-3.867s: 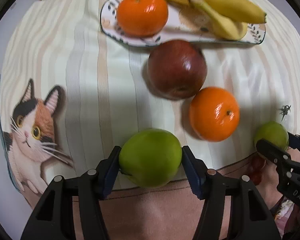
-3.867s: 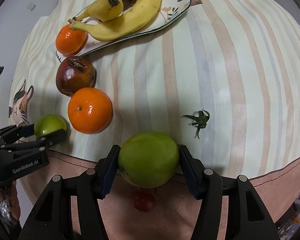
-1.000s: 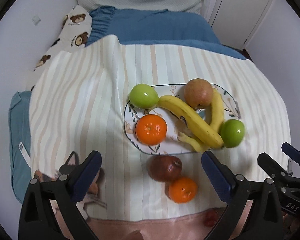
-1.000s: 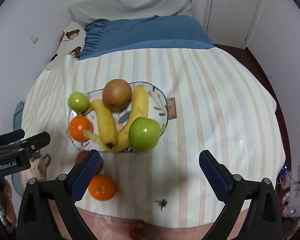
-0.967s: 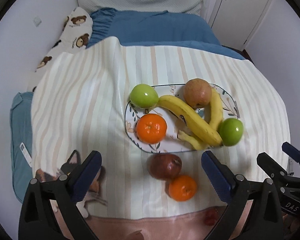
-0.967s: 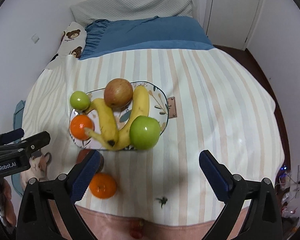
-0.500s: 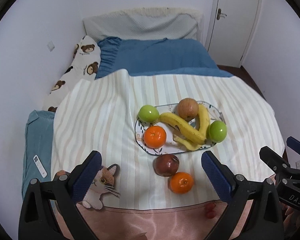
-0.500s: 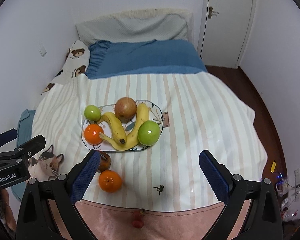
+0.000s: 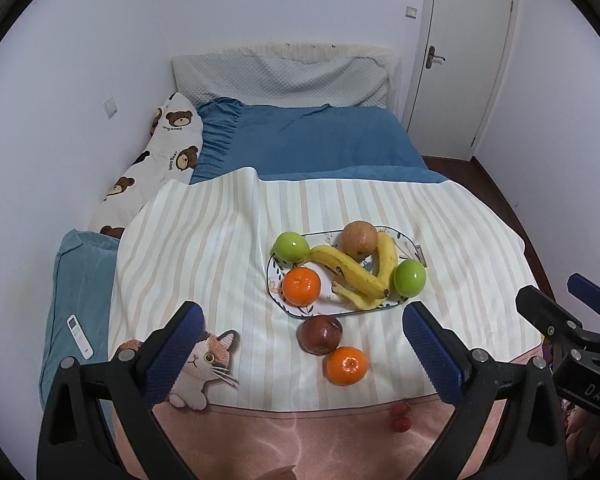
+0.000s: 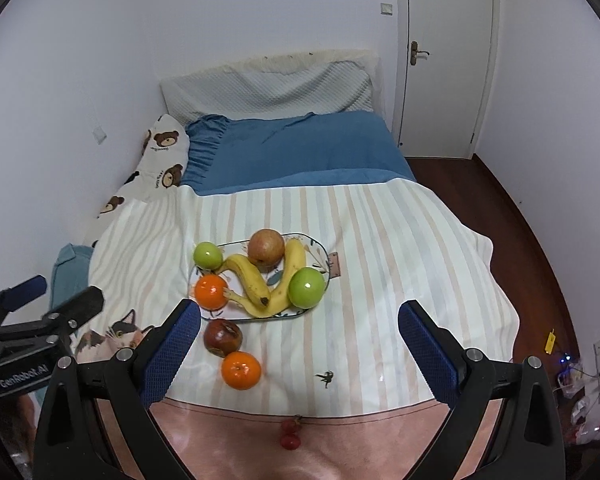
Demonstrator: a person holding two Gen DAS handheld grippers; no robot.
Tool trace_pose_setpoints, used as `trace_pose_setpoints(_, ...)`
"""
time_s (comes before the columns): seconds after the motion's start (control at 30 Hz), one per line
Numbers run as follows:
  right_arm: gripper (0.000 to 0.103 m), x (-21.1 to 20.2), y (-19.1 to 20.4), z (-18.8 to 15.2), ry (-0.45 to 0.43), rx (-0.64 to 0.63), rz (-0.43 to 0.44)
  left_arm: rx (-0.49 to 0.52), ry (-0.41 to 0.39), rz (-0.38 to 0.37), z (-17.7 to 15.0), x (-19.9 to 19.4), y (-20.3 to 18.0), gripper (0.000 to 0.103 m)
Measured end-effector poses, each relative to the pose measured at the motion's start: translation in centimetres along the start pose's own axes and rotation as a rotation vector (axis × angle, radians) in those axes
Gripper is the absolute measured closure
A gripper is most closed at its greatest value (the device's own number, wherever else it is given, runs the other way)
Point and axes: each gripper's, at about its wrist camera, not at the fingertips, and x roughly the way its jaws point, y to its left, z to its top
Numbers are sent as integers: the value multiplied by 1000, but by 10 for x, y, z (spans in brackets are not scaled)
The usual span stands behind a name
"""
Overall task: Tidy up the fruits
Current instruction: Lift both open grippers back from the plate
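An oval patterned plate (image 9: pixel 409 246) (image 10: pixel 320 249) on the striped cloth holds two green apples (image 9: pixel 291 246) (image 9: pixel 409 278), two bananas (image 9: pixel 350 271), a reddish apple (image 9: pixel 359 236) and an orange (image 9: pixel 301 286). A dark red apple (image 9: pixel 320 335) (image 10: pixel 223 337) and a second orange (image 9: pixel 347 365) (image 10: pixel 241 370) lie on the cloth in front of the plate. My left gripper (image 9: pixel 302 354) is open and empty, held high and back from the fruit. My right gripper (image 10: pixel 300 354) is open and empty too, equally far back.
A striped cloth (image 9: pixel 204 248) with a cat picture (image 9: pixel 204 364) covers the bed's foot. Red cherries (image 9: pixel 400 416) lie on the pink blanket at the near edge. A small green stem (image 10: pixel 325 377) lies on the cloth. A remote (image 9: pixel 79 336) lies on a blue cushion, left.
Both grippers held green apples 3.9 s ago; both apples now rest on the plate. Over the last second both open grippers have pulled back and up, away from the fruit.
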Motion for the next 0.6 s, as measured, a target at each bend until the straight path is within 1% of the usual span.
trace_pose_setpoints(0.1, 2, 6, 3, -3, 22, 6, 31, 4, 24, 7, -3, 8, 0, 1)
trace_pose_setpoints(0.23, 2, 40, 5, -17, 111, 16, 104, 4, 84, 62, -12, 37, 7, 0)
trace_pose_setpoints(0.3, 2, 68, 6, -31, 175, 36, 152, 0, 125, 87, -20, 55, 13, 0)
trace_pose_setpoints(0.43, 2, 129, 13, -63, 300, 66, 206, -3, 220, 159, -39, 95, 28, 0)
trace_pose_setpoints(0.5, 2, 159, 20, -78, 351, 79, 220, 3, 271, 195, -50, 115, 36, 0)
trace_pose_setpoints(0.6, 2, 200, 30, -98, 422, 104, 241, 0, 328, 222, -62, 137, 47, 0)
